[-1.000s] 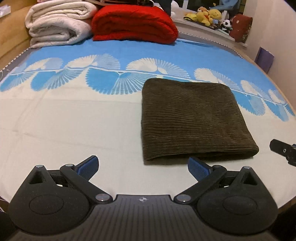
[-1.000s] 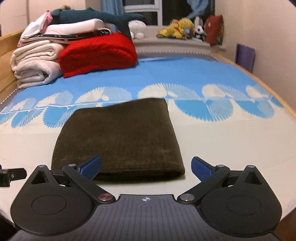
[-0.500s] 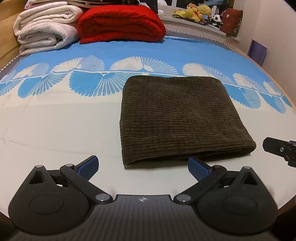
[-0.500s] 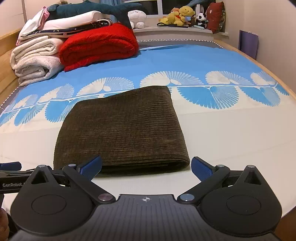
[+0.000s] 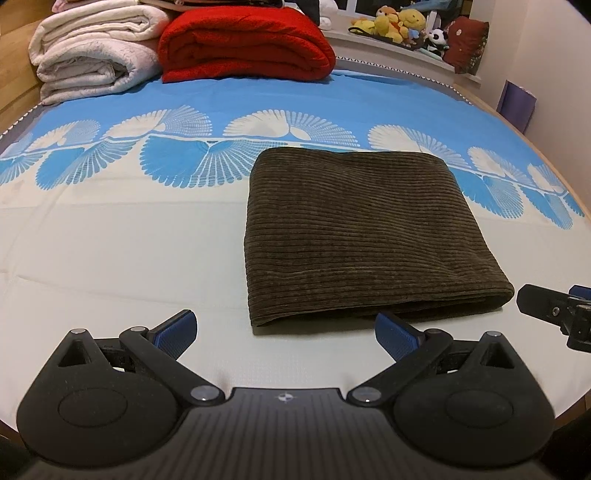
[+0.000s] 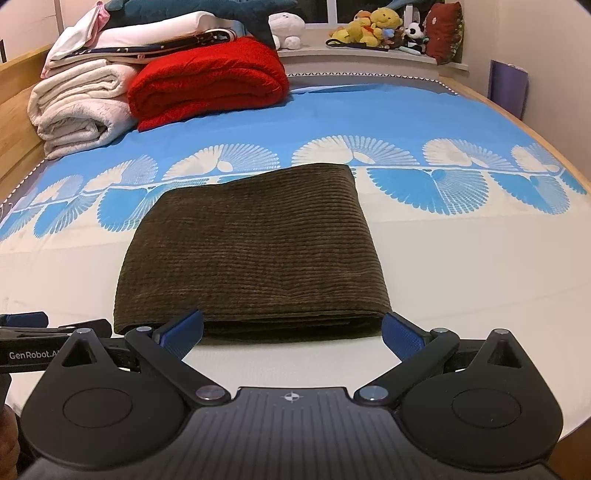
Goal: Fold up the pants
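The dark brown corduroy pants (image 5: 362, 232) lie folded into a flat rectangle on the bed; they also show in the right wrist view (image 6: 255, 251). My left gripper (image 5: 284, 328) is open and empty, just short of the pants' near left corner. My right gripper (image 6: 291, 328) is open and empty, its blue pads (image 6: 183, 328) level with the near folded edge. The right gripper's finger shows at the right edge of the left wrist view (image 5: 550, 306).
The bed sheet (image 5: 110, 240) is cream near me and blue with white fan patterns farther off. A red blanket (image 5: 243, 40) and white blankets (image 5: 92, 55) are stacked at the head. Stuffed toys (image 6: 384, 26) sit on a ledge. A wooden bed edge (image 6: 517, 118) runs on the right.
Both grippers have shifted slightly relative to the pants, so the views now sit closer to the near folded edge. The pants have not moved. Both grippers stay open.
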`<move>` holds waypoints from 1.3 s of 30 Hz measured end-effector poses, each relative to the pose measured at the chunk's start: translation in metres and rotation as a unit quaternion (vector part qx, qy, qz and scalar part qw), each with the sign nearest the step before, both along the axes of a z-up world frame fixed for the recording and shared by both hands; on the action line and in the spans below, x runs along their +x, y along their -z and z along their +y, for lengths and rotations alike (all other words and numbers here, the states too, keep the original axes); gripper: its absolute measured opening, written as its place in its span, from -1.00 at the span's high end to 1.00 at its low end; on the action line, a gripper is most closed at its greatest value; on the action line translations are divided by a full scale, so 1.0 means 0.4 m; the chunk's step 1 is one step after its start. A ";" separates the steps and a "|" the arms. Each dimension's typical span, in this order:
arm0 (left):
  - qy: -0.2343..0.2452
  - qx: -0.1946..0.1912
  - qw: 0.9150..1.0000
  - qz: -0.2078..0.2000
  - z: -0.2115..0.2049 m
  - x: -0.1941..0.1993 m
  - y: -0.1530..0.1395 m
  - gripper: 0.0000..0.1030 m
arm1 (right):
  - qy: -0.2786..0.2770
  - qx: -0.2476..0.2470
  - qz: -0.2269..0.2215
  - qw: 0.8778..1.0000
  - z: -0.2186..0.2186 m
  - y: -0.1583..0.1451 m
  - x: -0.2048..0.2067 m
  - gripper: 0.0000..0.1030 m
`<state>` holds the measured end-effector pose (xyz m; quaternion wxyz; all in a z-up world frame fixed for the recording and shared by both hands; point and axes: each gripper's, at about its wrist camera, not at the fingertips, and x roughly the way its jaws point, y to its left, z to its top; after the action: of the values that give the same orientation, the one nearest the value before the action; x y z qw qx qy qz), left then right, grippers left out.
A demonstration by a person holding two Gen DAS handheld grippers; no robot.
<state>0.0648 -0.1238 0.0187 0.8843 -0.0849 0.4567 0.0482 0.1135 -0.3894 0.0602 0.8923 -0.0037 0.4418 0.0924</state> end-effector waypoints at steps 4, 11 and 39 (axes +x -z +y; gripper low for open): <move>0.000 -0.001 1.000 0.001 0.001 0.000 0.002 -0.99 | -0.004 0.000 0.002 1.000 0.003 0.002 0.000 -0.98; 0.005 -0.001 1.000 0.002 -0.002 -0.002 0.006 -0.99 | -0.003 0.003 0.006 1.000 0.001 0.003 0.000 -0.98; 0.013 -0.003 1.000 -0.001 -0.003 -0.006 0.008 -0.99 | -0.010 0.005 0.009 1.000 0.006 0.007 0.001 -0.98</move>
<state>0.0624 -0.1251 0.0155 0.8850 -0.0817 0.4571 0.0353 0.1140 -0.3869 0.0576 0.8874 -0.0028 0.4494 0.1032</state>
